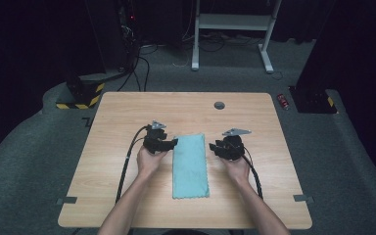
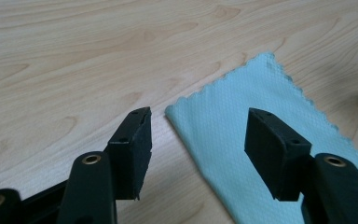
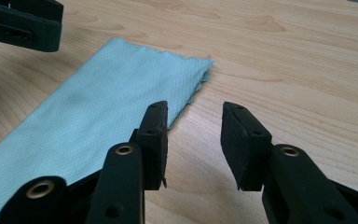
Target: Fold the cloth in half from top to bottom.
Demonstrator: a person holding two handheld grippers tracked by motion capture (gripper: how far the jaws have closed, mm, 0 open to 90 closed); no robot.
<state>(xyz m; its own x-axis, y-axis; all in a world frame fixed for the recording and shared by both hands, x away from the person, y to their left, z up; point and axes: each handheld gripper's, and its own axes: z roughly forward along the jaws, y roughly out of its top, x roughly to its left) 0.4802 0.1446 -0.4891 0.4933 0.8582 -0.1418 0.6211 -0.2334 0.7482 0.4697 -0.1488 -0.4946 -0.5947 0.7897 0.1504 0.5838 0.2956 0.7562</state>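
I observe a light blue cloth (image 1: 191,166) folded into a long strip, lying flat near the middle of the wooden table (image 1: 117,112), its long axis running from 12 to 6 o'clock in the high view. The scalloped hem is visible at the 6 o'clock end.

The left gripper (image 1: 169,143) sits at 9 o'clock of the cloth's far end, just beside its edge. In the left gripper view, its jaws stand wide apart with nothing between the pads; the far left corner of the cloth (image 2: 261,121) lies beneath the gap, one jaw over bare wood, the other over the fabric. I cannot tell whether the jaw tips touch the table.

The right gripper (image 1: 215,148) sits at 3 o'clock of the same end. In the right gripper view, its jaws are moderately open and empty; the cloth's (image 3: 102,102) far right corner lies just ahead of the jaw nearer the cloth, the other jaw over bare wood.

A small grey disc (image 1: 219,105) lies on the table at 12 o'clock, well apart from the cloth.
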